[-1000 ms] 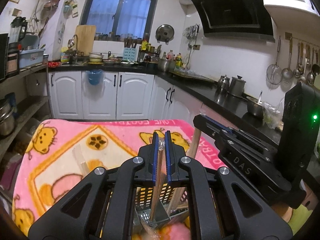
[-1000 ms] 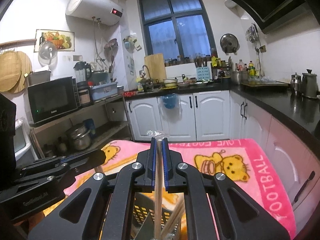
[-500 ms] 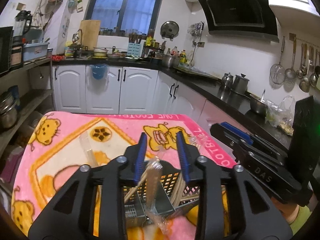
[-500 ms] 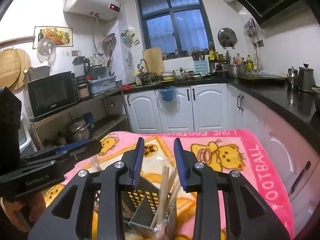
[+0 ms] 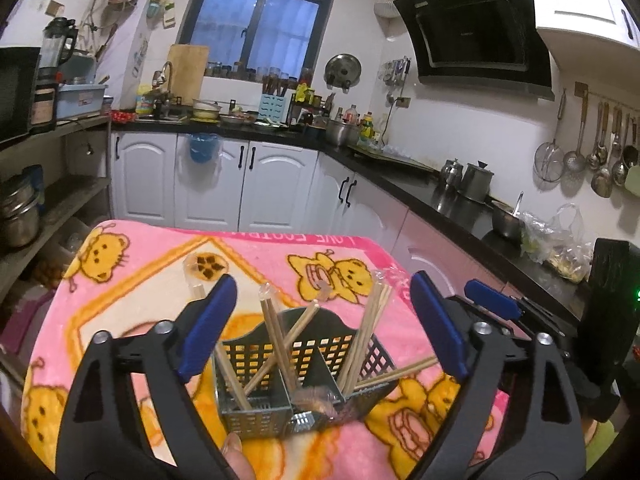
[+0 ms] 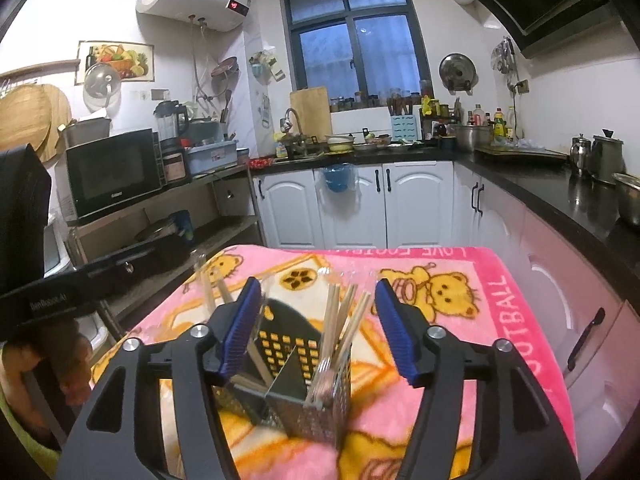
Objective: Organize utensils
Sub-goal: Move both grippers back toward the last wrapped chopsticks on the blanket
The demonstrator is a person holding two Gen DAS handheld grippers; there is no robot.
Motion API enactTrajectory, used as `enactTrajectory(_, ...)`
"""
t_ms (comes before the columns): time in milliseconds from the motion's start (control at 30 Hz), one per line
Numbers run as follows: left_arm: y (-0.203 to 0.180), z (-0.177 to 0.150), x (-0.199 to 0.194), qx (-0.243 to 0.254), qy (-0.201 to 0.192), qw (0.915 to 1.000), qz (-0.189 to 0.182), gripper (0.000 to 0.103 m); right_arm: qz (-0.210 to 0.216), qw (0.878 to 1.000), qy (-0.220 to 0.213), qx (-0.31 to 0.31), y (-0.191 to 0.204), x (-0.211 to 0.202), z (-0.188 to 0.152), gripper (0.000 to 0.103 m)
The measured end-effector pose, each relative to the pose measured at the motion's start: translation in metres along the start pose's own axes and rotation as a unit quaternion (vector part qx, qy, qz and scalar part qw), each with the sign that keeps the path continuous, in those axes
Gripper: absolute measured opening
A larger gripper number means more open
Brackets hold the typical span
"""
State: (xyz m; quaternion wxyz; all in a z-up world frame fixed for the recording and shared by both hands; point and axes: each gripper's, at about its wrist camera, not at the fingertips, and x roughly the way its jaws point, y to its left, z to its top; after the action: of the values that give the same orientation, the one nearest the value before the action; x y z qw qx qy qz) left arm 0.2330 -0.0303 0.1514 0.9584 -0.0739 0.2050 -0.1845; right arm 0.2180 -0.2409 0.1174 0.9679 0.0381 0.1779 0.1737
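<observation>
With both sets of jaws just spread and gripping nothing, the left gripper (image 5: 320,320) and right gripper (image 6: 318,324) frame the caddy (image 5: 296,384) at lower centre; beyond, its chopsticks (image 5: 368,332) lean upright on the blanket (image 5: 248,256).

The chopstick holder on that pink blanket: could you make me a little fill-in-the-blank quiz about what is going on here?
1. The chopsticks stand in a metal ____.
2. The holder sits on a ____ blanket printed with bears.
3. The jaws of the left gripper and the right gripper have just been opening and now grip ____.
4. Each gripper's pads are coloured ____.

Missing words: holder; pink; nothing; blue
</observation>
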Motion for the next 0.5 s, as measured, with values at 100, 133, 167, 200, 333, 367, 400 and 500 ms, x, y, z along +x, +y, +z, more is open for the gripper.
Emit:
enactTrajectory(100, 0.000, -0.003, -0.008, -0.003, -0.003, 1.0000, 0.003, 0.092, 0.002, 1.000, 0.003, -0.002, 0.004, -0.006, -0.004, 0.064)
enactTrajectory(133, -0.001, -0.005, -0.011, -0.002, -0.004, 1.0000, 0.004, 0.092, 0.002, 1.000, 0.004, -0.002, 0.004, -0.008, -0.005, 0.066)
enactTrajectory(167, -0.001, -0.005, -0.012, -0.002, -0.004, 1.0000, 0.005, 0.092, 0.004, 1.000, 0.004, -0.002, 0.005, -0.011, -0.008, 0.066)
enactTrajectory(200, -0.001, -0.007, -0.014, -0.003, -0.005, 1.0000, 0.006, 0.092, 0.004, 1.000, 0.005, -0.003, 0.006, -0.013, -0.009, 0.067)
enactTrajectory(333, -0.003, -0.014, -0.024, -0.001, -0.007, 0.9999, 0.008, 0.092, 0.002, 1.000, 0.004, -0.006, 0.008, -0.022, -0.017, 0.069)
enactTrajectory(367, -0.003, -0.016, -0.027, 0.001, -0.008, 0.9999, 0.009, 0.092, 0.002, 1.000, 0.005, -0.007, 0.008, -0.024, -0.019, 0.070)
enactTrajectory(400, -0.004, -0.017, -0.029, 0.003, -0.009, 0.9999, 0.009, 0.092, 0.002, 1.000, 0.005, -0.007, 0.009, -0.027, -0.021, 0.070)
enactTrajectory(500, -0.006, -0.023, -0.038, 0.006, -0.013, 0.9998, 0.011, 0.092, 0.003, 1.000, 0.007, -0.006, 0.009, -0.034, -0.027, 0.072)
